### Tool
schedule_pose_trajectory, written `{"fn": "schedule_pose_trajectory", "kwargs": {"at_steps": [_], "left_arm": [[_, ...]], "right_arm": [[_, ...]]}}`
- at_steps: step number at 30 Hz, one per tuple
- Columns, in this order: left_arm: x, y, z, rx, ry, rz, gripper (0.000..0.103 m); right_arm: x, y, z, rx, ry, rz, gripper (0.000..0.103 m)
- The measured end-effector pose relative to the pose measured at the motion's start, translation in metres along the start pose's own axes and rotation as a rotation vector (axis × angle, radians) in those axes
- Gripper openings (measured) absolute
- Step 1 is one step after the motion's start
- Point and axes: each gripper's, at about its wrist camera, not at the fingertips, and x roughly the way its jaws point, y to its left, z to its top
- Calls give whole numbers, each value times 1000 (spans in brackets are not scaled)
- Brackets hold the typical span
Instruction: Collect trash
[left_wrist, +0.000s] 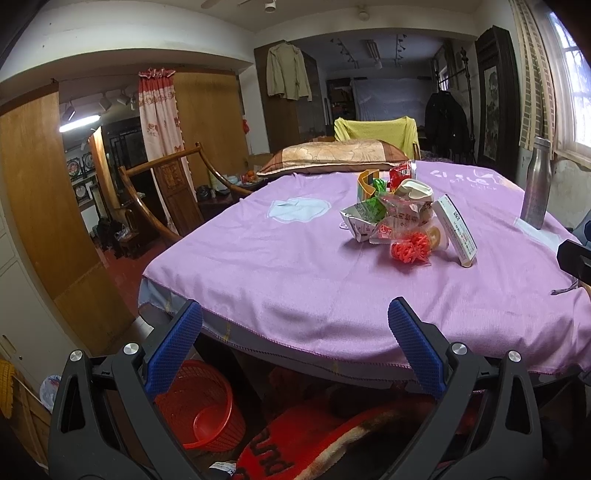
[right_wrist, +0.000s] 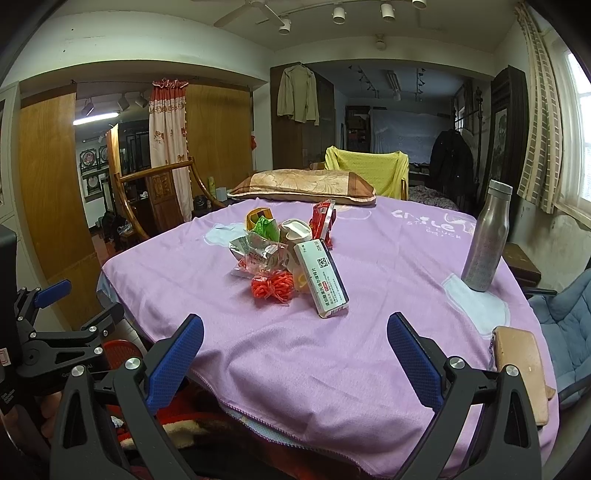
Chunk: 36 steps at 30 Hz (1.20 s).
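Resting at mid-worktop on the purple cloth (right_wrist: 332, 350), the trash pile (right_wrist: 288, 258) sits well apart from both tongs. The left tongs (left_wrist: 295, 332) and right tongs (right_wrist: 295, 343) hover at the near edge, each spread wide and holding nothing.

Handling, as a judgement: the foil wrappers (right_wrist: 255, 254) and the crushed carton (left_wrist: 360, 221) are light, crinkly and likely slippery; pinch them at a folded edge. The white box (right_wrist: 321, 280) is stiff card and probably crushable; grip it across its narrow faces. It leans on the pile, long axis running from far-left down to near-right, lower end nearest the right tongs. The orange netting (right_wrist: 271, 286) is soft and may snag.

A red basket (left_wrist: 201, 406) stands on the floor below the near-left edge, possibly the bin. A steel bottle (right_wrist: 484, 236) stands upright at the right.
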Motion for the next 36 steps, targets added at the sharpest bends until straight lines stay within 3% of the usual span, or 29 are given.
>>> {"fn": "schedule_pose_trajectory", "kwargs": {"at_steps": [12, 23, 28, 36], "left_arm": [[20, -3, -6, 4, 67, -22, 96], [85, -18, 1, 27, 192, -78, 96], [124, -28, 27, 11, 233, -141, 96], [159, -71, 82, 53, 190, -294, 96]], "right_arm": [[22, -18, -5, 47, 67, -8, 97], [104, -59, -23, 130, 285, -31, 97], [137, -63, -28, 133, 353, -23, 97], [164, -63, -28, 160, 432, 18, 98]]}}
